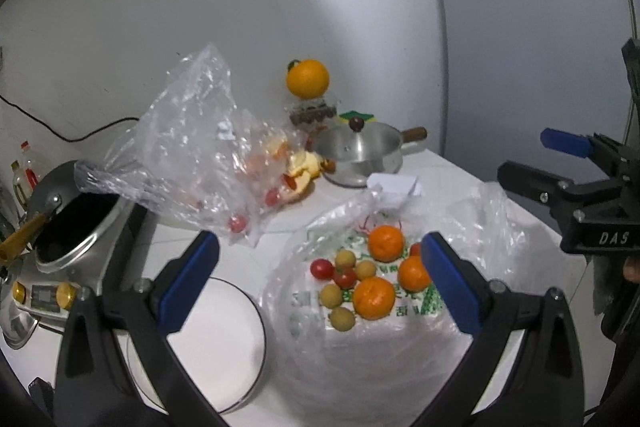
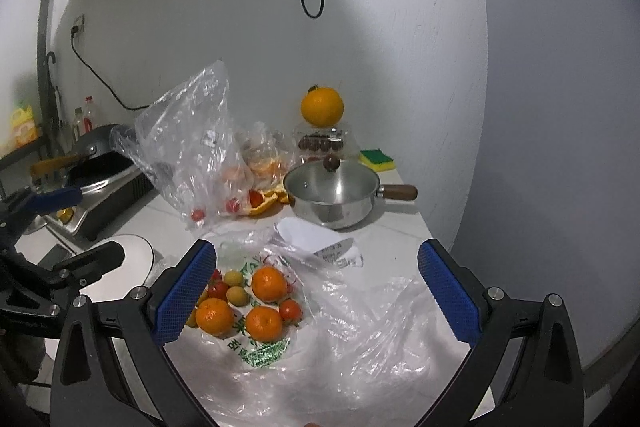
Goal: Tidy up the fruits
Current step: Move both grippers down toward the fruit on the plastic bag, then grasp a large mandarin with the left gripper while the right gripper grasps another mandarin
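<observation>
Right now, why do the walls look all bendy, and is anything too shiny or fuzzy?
Left wrist view: the fisheye lens curves the wall, and the bag glints. Right wrist view: same bending, dark corners, shine on the pot; the fruit looks sharp.

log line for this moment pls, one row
left gripper open, empty | right gripper open, empty | tangerines, cherry tomatoes loose on flat plastic bag | white plate bare

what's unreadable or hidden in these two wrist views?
- Left wrist view: the white plate is partly covered by the left tool.
- Right wrist view: some small fruit sits behind the right tool's left finger; count unclear.
- Both views: contents of the crumpled clear bag are blurred by plastic.
- Receipt print is too small to read.
</observation>
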A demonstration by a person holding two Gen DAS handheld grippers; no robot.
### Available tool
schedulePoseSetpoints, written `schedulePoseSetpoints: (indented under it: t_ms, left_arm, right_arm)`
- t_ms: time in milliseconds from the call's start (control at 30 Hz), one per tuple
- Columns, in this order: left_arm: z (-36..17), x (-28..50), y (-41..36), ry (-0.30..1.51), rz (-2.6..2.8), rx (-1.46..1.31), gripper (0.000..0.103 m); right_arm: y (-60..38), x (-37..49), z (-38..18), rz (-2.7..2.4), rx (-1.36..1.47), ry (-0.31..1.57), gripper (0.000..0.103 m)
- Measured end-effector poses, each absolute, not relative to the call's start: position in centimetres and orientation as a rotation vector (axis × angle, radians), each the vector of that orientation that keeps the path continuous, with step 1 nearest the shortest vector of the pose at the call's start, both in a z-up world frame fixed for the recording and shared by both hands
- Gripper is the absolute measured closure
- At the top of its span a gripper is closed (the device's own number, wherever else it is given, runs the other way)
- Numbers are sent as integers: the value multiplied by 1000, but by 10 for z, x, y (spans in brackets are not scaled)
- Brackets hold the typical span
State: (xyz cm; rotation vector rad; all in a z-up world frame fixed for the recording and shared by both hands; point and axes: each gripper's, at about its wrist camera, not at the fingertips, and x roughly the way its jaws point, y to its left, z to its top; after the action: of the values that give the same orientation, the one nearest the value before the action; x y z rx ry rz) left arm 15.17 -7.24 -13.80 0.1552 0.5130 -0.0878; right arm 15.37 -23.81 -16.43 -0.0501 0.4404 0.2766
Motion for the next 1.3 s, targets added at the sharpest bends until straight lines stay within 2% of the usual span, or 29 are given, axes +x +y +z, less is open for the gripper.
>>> schedulePoseSetpoints:
  t_ms: [233,333,467,533,633,833,933,1033,1300]
  left_arm:
    - [-163,166,-81,582,-118,163,2]
    - [-172,171,-86,607,-134,171,2]
    - [-186,178,-94,633,-157,190,3]
    - [-196,183,-98,659,-168,200,12]
    - [-207,189,-100,690,-176,202,12]
    - [-222,199,-105,721,-194,211,14]
    - [-229,203,-109,736,-214,219,24]
    - [-236,208,-115,758,-228,228,30]
    - [-249,220,-119,783,-220,252,31]
  right_arm:
    - [-244,161,-178,277,-43,471,1]
    - [-245,165,-186,279,-43,492,7]
    - [-246,169,-196,289,-42,518,9]
    - [-246,171,-200,306,-41,531,19]
    - [-245,175,-208,326,-47,558,29]
    - [-247,181,-218,346,-45,585,31]
    - [-248,184,-223,360,-40,600,36]
    - [-246,187,-227,372,-36,610,37]
    - [-241,194,-236,405,-23,632,37]
